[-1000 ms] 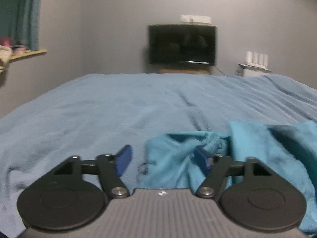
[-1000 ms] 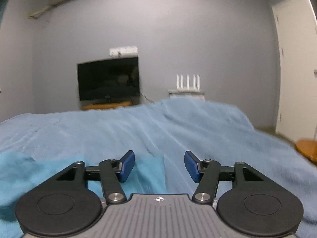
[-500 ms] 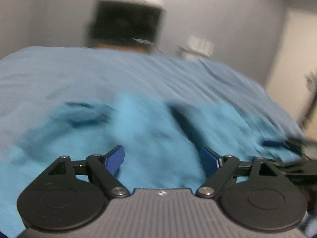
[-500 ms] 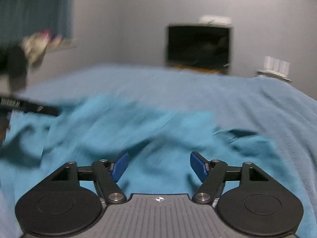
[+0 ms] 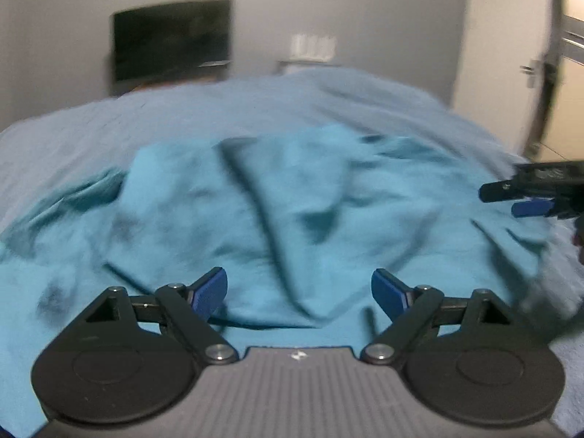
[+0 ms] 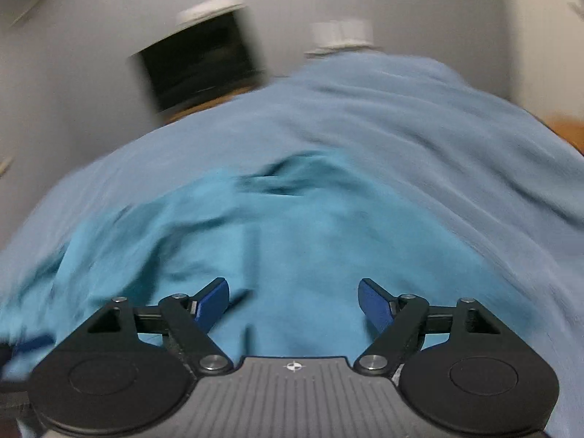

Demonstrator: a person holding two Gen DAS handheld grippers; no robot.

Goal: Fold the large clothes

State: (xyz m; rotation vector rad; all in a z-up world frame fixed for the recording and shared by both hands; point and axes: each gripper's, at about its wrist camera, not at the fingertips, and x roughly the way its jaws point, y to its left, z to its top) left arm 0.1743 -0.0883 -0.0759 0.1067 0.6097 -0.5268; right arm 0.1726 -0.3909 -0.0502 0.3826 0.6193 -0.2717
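A large teal garment [image 5: 292, 211] lies crumpled on the bed, with folds and dark creases. It also shows in the right wrist view [image 6: 299, 248]. My left gripper [image 5: 299, 292] is open and empty, just above the garment's near part. My right gripper [image 6: 294, 303] is open and empty over the garment's near edge. The right gripper also shows in the left wrist view [image 5: 529, 197], at the garment's right edge. Both views are blurred by motion.
The garment lies on a bed with a light blue cover [image 5: 91, 138]. A dark TV [image 5: 171, 43] hangs on the grey back wall. A white router [image 6: 341, 34] stands beyond the bed. A door [image 5: 540, 73] is at the right.
Both grippers have swung and tipped down over the garment, which now fills the near view. Both jaws have opened wider. The right gripper has come into the left wrist view.
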